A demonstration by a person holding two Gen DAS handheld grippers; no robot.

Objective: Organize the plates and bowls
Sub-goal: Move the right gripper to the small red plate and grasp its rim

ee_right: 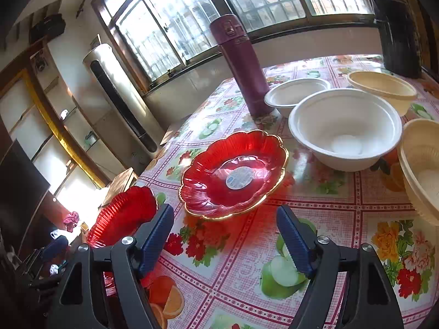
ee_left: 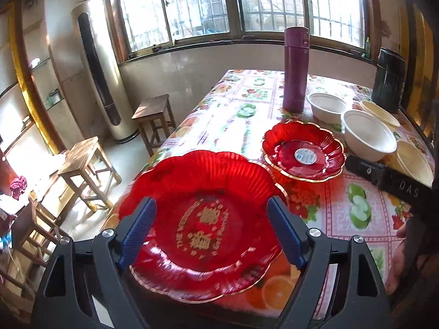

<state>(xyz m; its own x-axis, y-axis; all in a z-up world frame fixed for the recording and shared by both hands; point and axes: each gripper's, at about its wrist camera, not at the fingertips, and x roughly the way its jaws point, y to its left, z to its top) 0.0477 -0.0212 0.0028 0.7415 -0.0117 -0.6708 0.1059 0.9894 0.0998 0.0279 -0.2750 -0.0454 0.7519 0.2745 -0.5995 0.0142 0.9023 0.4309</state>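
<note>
- Left wrist view: the left gripper (ee_left: 211, 230) hangs with jaws spread wide above a big red plate (ee_left: 200, 224); the pads touch nothing, and the plate seems to lie on the table (ee_left: 233, 126) at its near corner.
- Right wrist view: the right gripper (ee_right: 225, 241) is spread too, with only tablecloth between its fingers; it holds nothing.
- A small red plate (ee_right: 233, 175) with a round sticker sits on the cloth ahead, close to the big one but not stacked on it.
- Two white bowls (ee_right: 345, 128) stand side by side near a purple flask (ee_right: 241, 68); they are apart, not nested.
- Two cream bowls (ee_right: 384, 85) sit at the right, one behind the white ones and one at the near edge, also separate.
- A dark jug (ee_right: 397, 35) stands at the far corner.
- Judging by this layout, little sorting is finished: no stack of plates or bowls shows yet.
- Left to do, probably: set one red plate on the other, nest the white pair, nest the cream pair.
</note>
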